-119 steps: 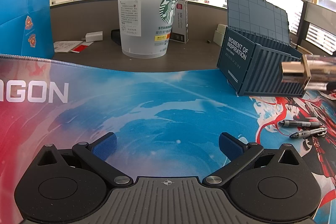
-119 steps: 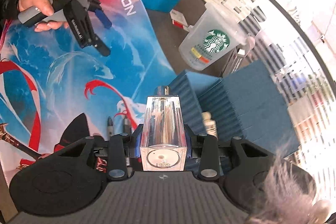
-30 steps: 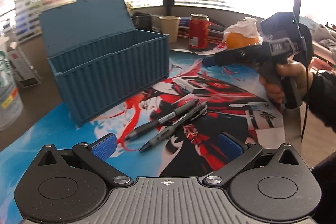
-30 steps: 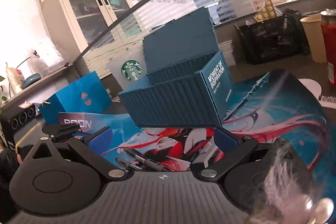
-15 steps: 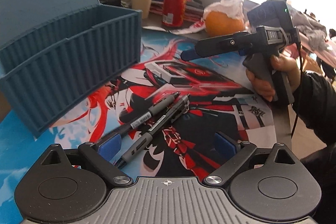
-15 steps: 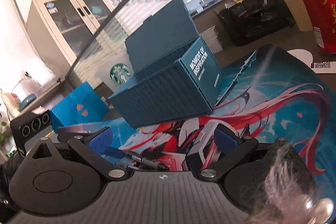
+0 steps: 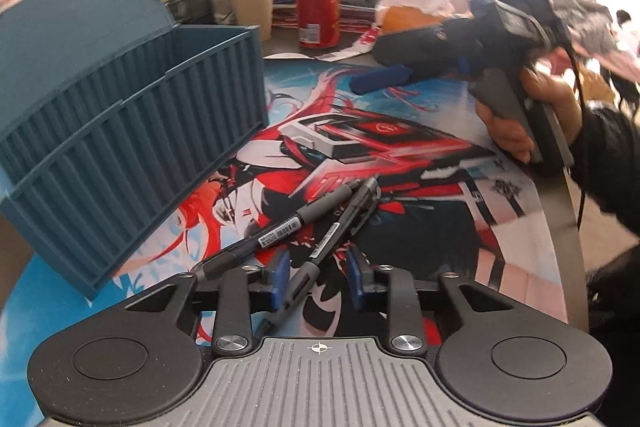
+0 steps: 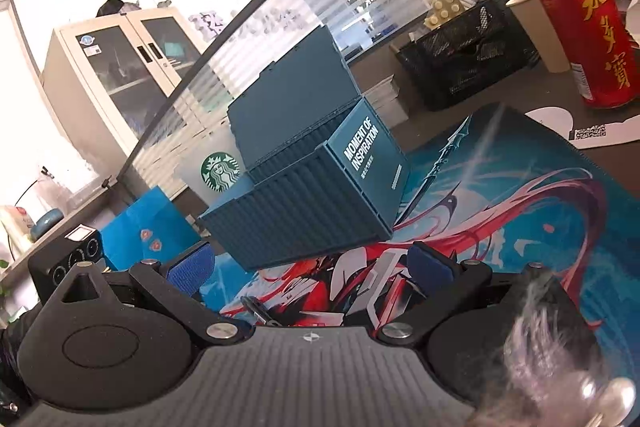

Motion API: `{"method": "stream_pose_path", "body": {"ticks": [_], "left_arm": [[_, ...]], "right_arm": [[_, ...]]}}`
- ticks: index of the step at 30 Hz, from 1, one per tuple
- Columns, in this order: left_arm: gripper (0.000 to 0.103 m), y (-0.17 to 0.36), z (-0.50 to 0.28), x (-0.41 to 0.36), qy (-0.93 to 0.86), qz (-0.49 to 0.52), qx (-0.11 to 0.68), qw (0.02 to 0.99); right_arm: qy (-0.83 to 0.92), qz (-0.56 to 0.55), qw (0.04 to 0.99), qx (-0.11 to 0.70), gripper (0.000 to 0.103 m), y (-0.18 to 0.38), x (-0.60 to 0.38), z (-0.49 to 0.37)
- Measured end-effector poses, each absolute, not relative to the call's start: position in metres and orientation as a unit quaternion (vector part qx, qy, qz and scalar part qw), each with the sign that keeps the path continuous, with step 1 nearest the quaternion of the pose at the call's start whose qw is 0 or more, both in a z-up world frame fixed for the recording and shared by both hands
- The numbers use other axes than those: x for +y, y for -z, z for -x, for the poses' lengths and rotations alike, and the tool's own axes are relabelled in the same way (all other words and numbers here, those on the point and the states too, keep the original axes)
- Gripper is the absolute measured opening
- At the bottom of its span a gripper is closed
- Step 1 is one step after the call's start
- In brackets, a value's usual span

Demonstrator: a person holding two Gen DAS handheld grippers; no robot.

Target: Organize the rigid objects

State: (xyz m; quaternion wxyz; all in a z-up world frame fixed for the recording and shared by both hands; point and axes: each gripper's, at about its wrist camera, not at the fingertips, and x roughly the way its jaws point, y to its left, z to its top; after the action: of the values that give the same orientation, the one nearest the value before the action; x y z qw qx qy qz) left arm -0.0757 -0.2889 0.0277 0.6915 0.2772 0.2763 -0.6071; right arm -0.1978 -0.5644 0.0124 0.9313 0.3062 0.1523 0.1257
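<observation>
Two slim pens [image 7: 316,227] | left tool [image 7: 316,281] half-closed around one | right tool [image 8: 310,267] spread | ribbed box [image 7: 132,147]

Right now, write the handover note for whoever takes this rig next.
Left tool: fingers partly closed around one pen on the mat, not yet clamped or lifted.
Right tool: open, empty, hanging above the mat and facing the box.
Second pen lies beside the first, crossing under it.
Box stands open on the mat; its inside is not visible.
Left to do: close on the pen, put it in the box, then the second pen.
</observation>
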Motion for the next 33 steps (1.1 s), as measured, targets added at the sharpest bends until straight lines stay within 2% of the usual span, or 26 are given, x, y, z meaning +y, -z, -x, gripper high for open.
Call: {"method": "stream_pose_path", "body": {"ticks": [1, 4, 16, 33], "left_arm": [[0.019, -0.028, 0.078, -0.289, 0.610, -0.282, 0.273, 0.688], [0.014, -0.029, 0.087, -0.289, 0.612, -0.296, 0.263, 0.685], [0.009, -0.031, 0.109, -0.298, 0.568, -0.328, 0.264, 0.707], [0.008, -0.050, 0.139, -0.295, 0.566, -0.335, 0.239, 0.714]], "right_arm": [[-0.125, -0.306, 0.931, 0.152, 0.103, -0.012, -0.565, 0.198], [-0.125, -0.309, 0.931, 0.151, 0.103, -0.012, -0.566, 0.198], [-0.121, -0.313, 0.931, 0.145, 0.103, -0.012, -0.569, 0.199], [-0.107, -0.315, 0.932, 0.146, 0.103, -0.012, -0.569, 0.198]]}}
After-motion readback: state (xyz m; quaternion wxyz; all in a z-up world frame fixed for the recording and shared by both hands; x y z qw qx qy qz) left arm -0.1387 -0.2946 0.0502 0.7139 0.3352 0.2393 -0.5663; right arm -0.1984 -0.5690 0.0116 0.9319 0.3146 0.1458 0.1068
